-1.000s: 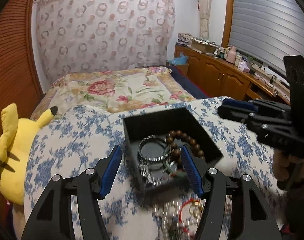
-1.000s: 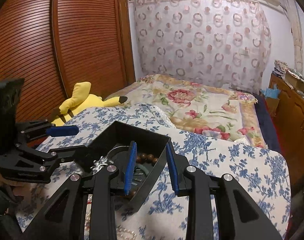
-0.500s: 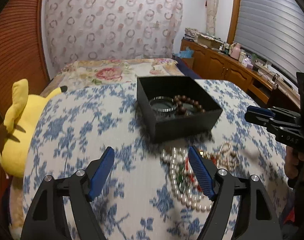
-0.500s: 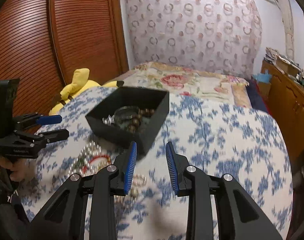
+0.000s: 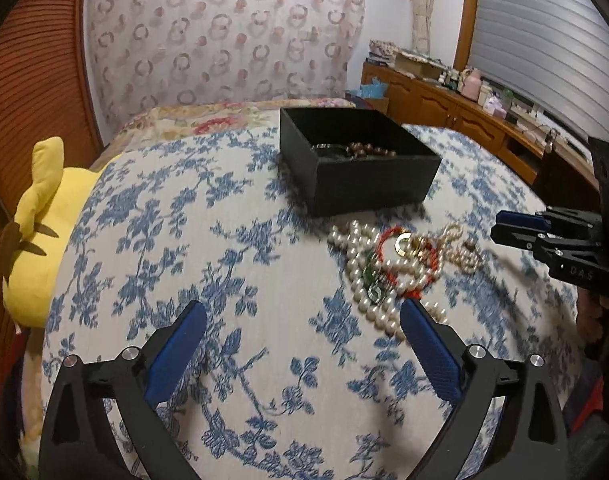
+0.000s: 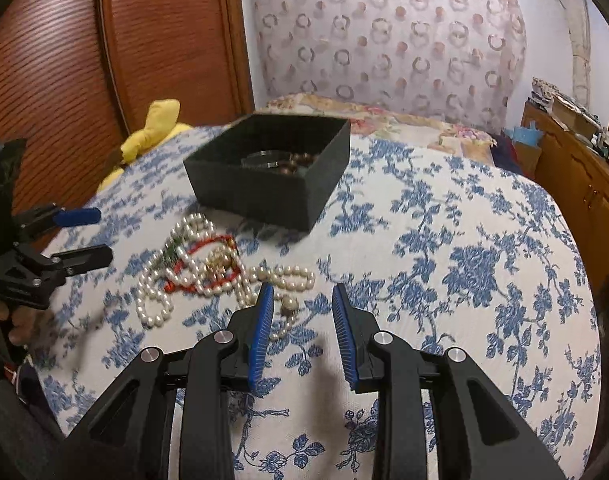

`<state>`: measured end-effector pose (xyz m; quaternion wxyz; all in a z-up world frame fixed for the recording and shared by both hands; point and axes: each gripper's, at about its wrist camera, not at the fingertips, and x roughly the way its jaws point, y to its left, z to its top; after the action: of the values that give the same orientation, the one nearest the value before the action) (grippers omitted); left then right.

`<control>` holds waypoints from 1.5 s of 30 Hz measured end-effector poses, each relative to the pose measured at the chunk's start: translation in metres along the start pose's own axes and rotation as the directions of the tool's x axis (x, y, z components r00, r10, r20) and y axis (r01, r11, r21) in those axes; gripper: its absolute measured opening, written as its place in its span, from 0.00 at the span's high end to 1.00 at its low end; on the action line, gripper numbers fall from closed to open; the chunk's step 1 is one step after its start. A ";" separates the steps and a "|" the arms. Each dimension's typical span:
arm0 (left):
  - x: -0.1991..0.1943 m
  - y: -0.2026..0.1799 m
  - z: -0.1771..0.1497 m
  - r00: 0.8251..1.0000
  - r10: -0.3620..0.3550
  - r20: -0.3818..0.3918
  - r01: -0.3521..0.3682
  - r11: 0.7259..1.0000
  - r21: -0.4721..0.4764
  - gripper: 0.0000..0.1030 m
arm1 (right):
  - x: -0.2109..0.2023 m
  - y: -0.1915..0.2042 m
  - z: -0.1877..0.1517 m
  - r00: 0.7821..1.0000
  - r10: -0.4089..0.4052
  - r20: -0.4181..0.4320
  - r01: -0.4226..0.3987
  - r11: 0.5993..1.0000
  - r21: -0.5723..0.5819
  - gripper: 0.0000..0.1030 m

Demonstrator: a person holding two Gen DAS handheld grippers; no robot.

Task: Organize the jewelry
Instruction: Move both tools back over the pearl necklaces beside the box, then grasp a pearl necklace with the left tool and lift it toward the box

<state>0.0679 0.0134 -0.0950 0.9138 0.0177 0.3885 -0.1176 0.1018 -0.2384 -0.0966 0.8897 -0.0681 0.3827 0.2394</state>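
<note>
Blue-flowered cloth point(image 5: 232, 264) carries the jewelry pile point(image 5: 400, 268) before the black box point(image 5: 360, 168); only the left view shows the left gripper point(image 5: 304, 320) opening empty, while the right view shows the right gripper point(image 6: 300, 300) parted, empty.

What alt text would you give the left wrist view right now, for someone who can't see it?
The left hand-held gripper, jaws opening with nothing between them, hovers over a blue-flowered cloth near a tangled pile of pearl and red bead jewelry. Behind the pile sits an open black box holding a brown bead bracelet; the right hand-held gripper enters from the right.
</note>
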 end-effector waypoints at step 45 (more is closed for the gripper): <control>0.051 -0.014 0.046 0.981 -0.182 -0.073 0.179 0.983 -0.048 0.63 | 0.008 -0.016 -0.015 0.995 -0.068 -0.077 0.065 0.997 -0.039 0.88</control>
<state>0.1310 -0.0160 -0.0987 0.8839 -0.0322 0.4256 -0.1913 0.1043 -0.2540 -0.1136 0.8801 -0.1064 0.4104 0.2138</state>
